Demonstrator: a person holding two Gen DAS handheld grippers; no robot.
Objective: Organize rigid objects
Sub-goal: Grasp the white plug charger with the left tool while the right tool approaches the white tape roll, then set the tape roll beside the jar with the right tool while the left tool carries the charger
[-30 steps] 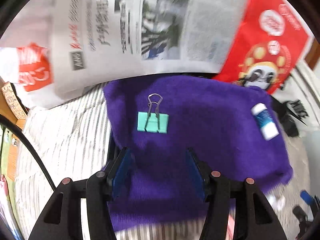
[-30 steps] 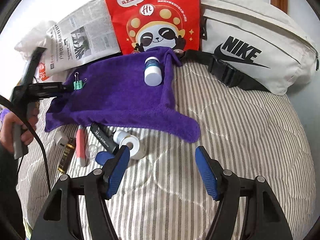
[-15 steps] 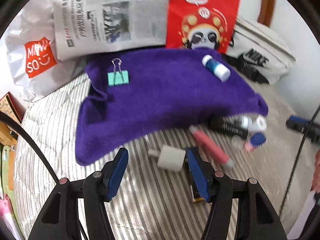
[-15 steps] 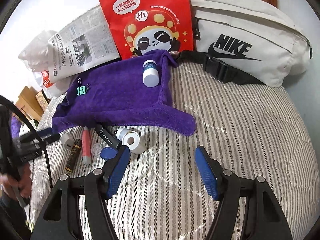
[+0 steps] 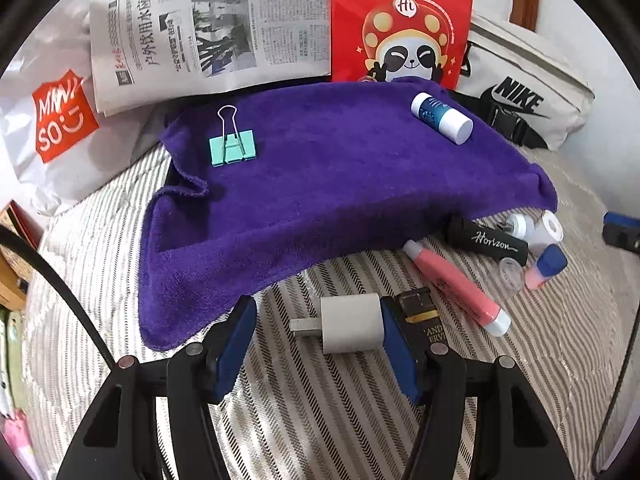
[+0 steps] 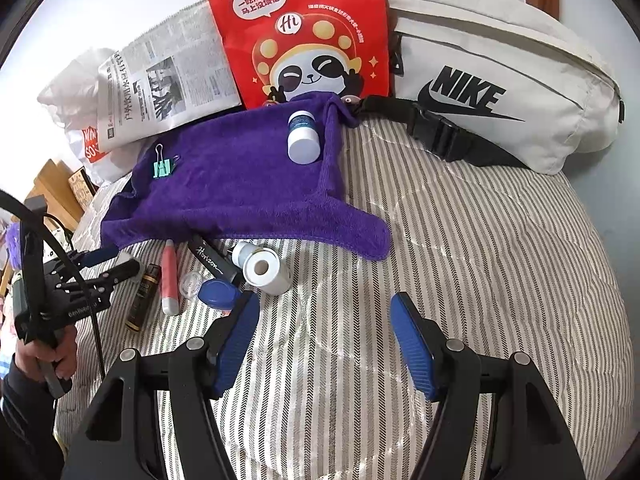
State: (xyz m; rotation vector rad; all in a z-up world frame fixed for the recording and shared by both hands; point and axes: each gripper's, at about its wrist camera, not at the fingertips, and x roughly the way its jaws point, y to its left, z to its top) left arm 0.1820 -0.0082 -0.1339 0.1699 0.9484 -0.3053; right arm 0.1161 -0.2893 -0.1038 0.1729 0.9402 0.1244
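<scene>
Now the left gripper (image 5: 316, 332) sits low over the striped bed cover (image 6: 460, 248). A small white plug (image 5: 352, 329) lies between its blue fingers (image 5: 236, 340). The plug touches the right finger, but there is a gap on the other side, so the fingers are loose and not squeezing it. They have just been spreading a little wider.

Just beside the plug lies a dark brown tube (image 5: 420, 312), then a pink tube (image 5: 456, 284), a black tube (image 5: 488, 240) and some small white pots (image 5: 550, 228) at the edge of the purple towel (image 5: 320, 184). On the towel rest a green clip (image 5: 233, 148) and a little blue and white bottle (image 5: 442, 117), well apart.

The right gripper (image 6: 324, 340) hangs over bare bed cover with its fingers spread and nothing in them. A hand (image 6: 48, 356) holds the left gripper's handle.
</scene>
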